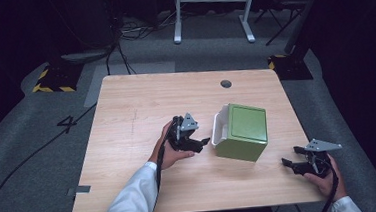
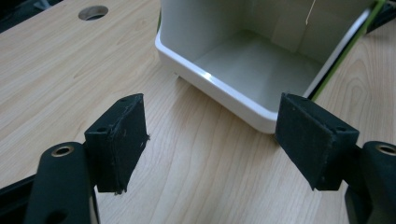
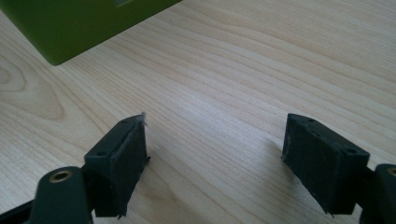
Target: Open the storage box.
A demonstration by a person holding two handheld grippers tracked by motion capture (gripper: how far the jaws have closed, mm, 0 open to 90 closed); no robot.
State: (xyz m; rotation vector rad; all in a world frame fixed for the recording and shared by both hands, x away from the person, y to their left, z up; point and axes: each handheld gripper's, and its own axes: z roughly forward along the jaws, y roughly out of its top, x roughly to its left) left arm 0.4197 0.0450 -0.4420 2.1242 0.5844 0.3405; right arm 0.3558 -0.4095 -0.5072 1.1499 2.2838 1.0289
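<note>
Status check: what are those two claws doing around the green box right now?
Left gripper open at green box's white mouth. Right gripper open, apart. Box on its side on table, nothing between.

Green box (image 1: 241, 131) w/ white interior, tipped on side – mid-table, empty

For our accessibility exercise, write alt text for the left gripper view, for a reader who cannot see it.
A green box with a white, empty inside lies on its side on a wooden table, its opening facing the camera. The left gripper has its two black jaws standing apart in front of it, nothing between them.
</note>
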